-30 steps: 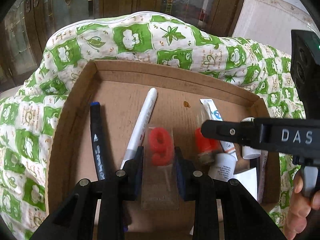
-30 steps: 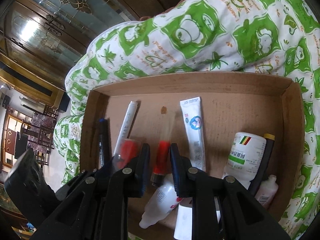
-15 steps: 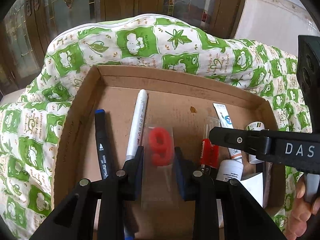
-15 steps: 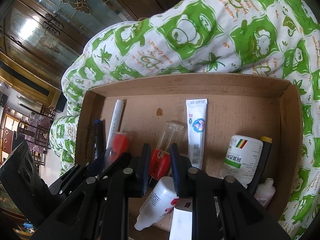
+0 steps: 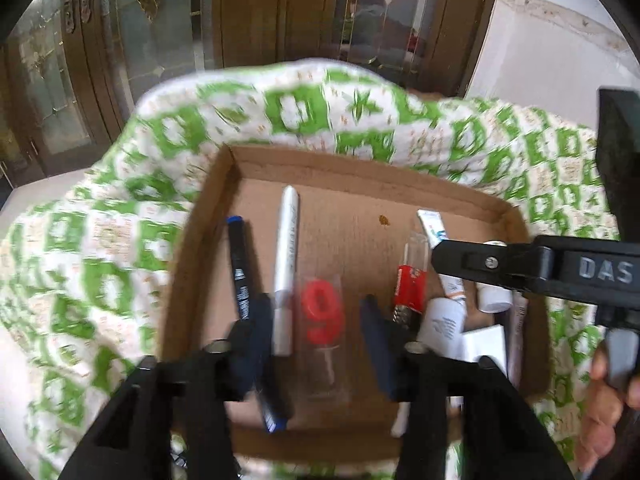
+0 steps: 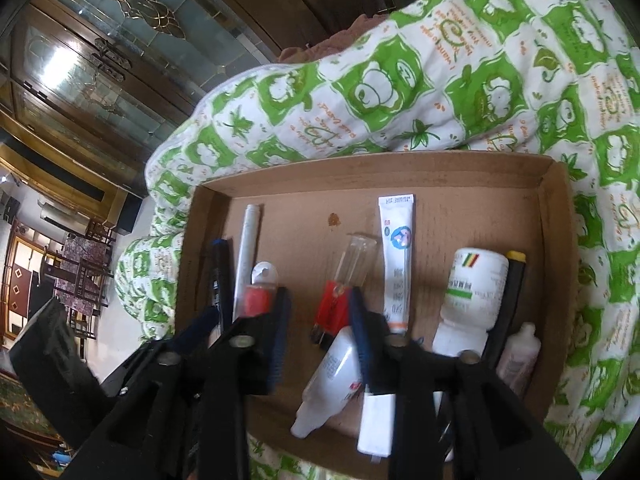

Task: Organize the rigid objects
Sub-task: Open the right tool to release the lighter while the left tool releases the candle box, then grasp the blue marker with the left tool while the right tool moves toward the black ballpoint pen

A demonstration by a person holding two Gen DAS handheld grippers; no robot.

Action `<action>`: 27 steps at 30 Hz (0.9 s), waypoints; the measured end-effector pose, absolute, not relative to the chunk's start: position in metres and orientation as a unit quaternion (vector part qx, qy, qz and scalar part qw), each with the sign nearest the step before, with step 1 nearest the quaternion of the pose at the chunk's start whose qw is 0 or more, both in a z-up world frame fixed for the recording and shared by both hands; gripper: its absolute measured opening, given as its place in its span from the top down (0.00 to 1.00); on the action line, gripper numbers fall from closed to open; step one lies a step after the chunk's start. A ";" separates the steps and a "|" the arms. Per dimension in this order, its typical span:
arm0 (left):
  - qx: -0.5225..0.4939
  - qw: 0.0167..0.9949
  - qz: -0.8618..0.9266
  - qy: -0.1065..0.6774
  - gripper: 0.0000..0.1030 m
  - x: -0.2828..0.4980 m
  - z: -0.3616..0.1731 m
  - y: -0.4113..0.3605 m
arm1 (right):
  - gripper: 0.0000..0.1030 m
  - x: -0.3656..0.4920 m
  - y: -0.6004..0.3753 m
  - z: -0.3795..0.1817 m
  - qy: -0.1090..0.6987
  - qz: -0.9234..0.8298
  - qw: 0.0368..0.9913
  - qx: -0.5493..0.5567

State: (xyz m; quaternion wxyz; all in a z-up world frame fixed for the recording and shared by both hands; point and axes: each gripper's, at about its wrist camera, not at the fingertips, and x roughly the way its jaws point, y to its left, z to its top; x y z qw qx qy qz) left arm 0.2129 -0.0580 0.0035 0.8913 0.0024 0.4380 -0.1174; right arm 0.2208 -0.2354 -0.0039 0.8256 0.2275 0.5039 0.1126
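A shallow cardboard box [image 5: 192,264] lies on a green-and-white quilt. My left gripper [image 5: 316,328] hovers over a red "9" candle in a clear packet [image 5: 322,316]. Its jaws are opening, and the packet lies flat between the pads without being pressed. My right gripper [image 6: 318,304] is over a clear tube with a red end [image 6: 336,308]. Those jaws are opening too, and the tube rests on the box floor [image 6: 440,216] close to the right pad. The right gripper's side [image 5: 520,268] reaches in from the right in the left wrist view.
A black marker with blue cap [image 5: 242,280] and a white pen [image 5: 286,248] lie left of the candle. To the right lie an ointment tube [image 6: 396,248], a green-labelled white bottle [image 6: 472,292], a yellow-capped black pen [image 6: 510,296] and a dropper bottle [image 6: 332,380]. A hand [image 5: 600,412] is at the right edge.
Both grippers' jaws have spread apart and let go of the candle packet and the red-ended tube. The left gripper has pulled up and back, so the box looks smaller.
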 end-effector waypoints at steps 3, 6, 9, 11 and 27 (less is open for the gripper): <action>0.003 0.896 -0.122 0.426 0.26 0.193 0.026 -0.036 | 0.44 0.211 -0.235 0.003 0.502 0.114 0.826 0.230; 0.007 0.899 -0.110 0.425 0.22 0.162 0.037 -0.010 | 0.32 0.200 -0.233 0.007 0.503 0.118 0.825 0.229; -0.015 0.899 -0.091 0.428 0.22 0.124 0.033 0.026 | 0.29 0.188 -0.229 0.006 0.508 0.119 0.824 0.220; -0.039 0.899 -0.077 0.430 0.22 0.095 0.031 0.046 | 0.29 0.180 -0.225 0.004 0.515 0.118 0.821 0.215; -0.062 0.876 -0.040 0.476 0.23 0.037 -0.012 0.036 | 0.29 0.110 -0.146 -0.017 0.559 0.183 0.802 0.103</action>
